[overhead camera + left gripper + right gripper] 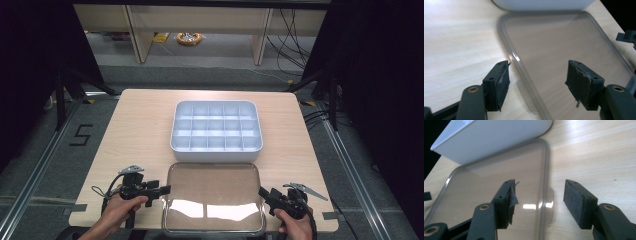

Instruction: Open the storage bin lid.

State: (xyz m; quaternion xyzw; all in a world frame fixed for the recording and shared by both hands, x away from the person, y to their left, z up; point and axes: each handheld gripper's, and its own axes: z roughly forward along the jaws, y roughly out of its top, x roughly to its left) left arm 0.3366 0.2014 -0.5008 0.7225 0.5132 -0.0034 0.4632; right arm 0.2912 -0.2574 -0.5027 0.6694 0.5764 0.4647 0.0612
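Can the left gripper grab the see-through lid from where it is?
Probably yes. The left gripper is open, and its jaws already stand on either side of the lid's left edge. Nothing lies between them. The white box sits farther back, out of the way.

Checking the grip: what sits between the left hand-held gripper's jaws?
In the left gripper view, the clear lid's left rim lies between the open jaws, over bare table.

The high view looks forward and down over the whole wooden table. Each gripper view rides low and close, looking along its own jaws across the clear lid from opposite sides. All three share the lid and the white compartment tray.
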